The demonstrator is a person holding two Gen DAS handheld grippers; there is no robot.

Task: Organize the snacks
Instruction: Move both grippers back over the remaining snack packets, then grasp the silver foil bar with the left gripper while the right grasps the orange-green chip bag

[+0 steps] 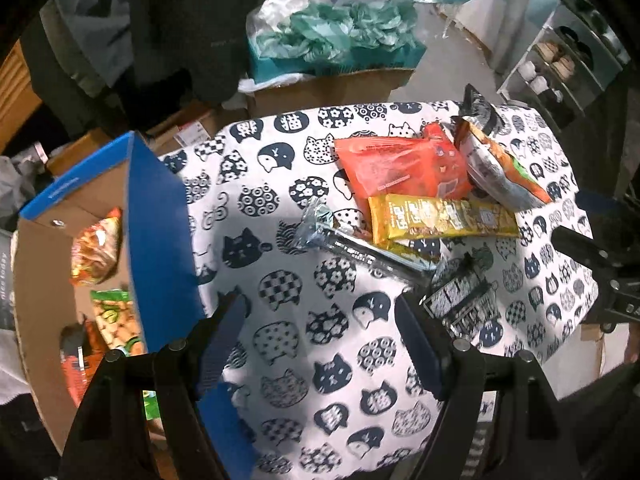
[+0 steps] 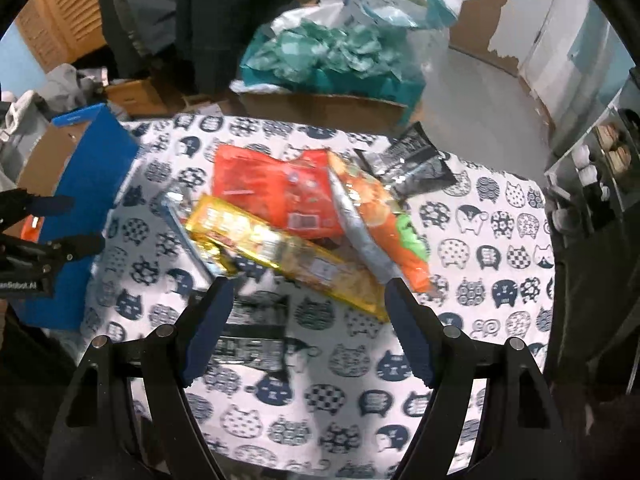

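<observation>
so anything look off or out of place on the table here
Nothing looks spilled or torn. The snacks just lie in a loose overlapping heap: the yellow pack rests across the red bag, while a few others already sit in the blue-edged box. Both grippers are open and empty.

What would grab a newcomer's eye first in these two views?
Probably the heap of bright snack packets mid-table: a red-orange plastic pouch at the back with a long gold foil wrapper lying across its near edge, all on the white cloth printed with navy cat faces. Next, the blue-sided cardboard box at the table's left edge, already holding several packets.
</observation>
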